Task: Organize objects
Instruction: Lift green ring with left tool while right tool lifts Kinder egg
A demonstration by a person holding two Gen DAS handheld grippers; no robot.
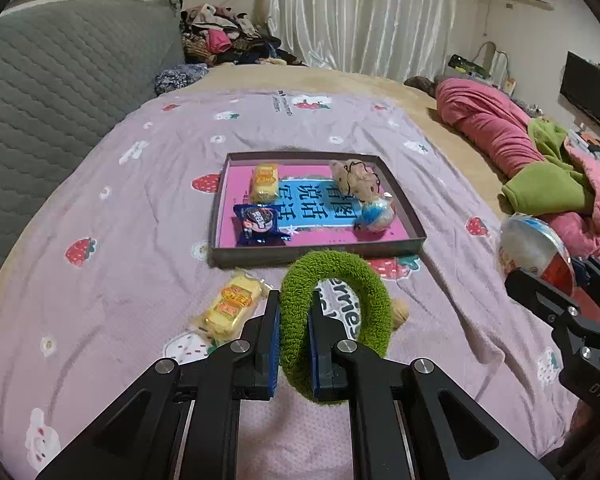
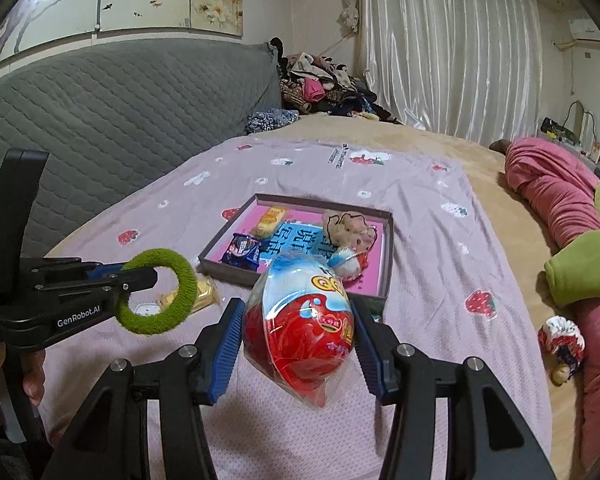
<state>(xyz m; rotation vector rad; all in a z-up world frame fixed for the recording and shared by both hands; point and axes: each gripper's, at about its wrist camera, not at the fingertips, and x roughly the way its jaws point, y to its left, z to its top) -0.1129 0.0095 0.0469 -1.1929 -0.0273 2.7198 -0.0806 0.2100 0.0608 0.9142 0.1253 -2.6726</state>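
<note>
- Your left gripper [image 1: 294, 320] is clenched on the green ring [image 1: 332, 320]: the pads pinch one side of the loop and the rest stands free ahead of the fingers. Keep that pinch firm; the fuzzy band looks soft and may slip.
- Your right gripper [image 2: 298, 344] grasps the egg [image 2: 300, 320], its jaws partly spread around the wide middle. The wrapper looks slick, so do not loosen until it is low over the tray.
- The tray [image 1: 404, 200] lies ahead of both pairs of fingers, on the sheet [image 1: 140, 208].
- Likely next: carry both over the near wall and set them in a bare patch.
- Inside already: a yellow snack [image 1: 265, 182], a blue packet [image 1: 260, 224], a plush [image 1: 356, 178] and a ball [image 1: 374, 214]. The middle is free; aim there.
- A second yellow snack [image 1: 230, 306] lies just left of your left fingers, outside the tray.
</note>
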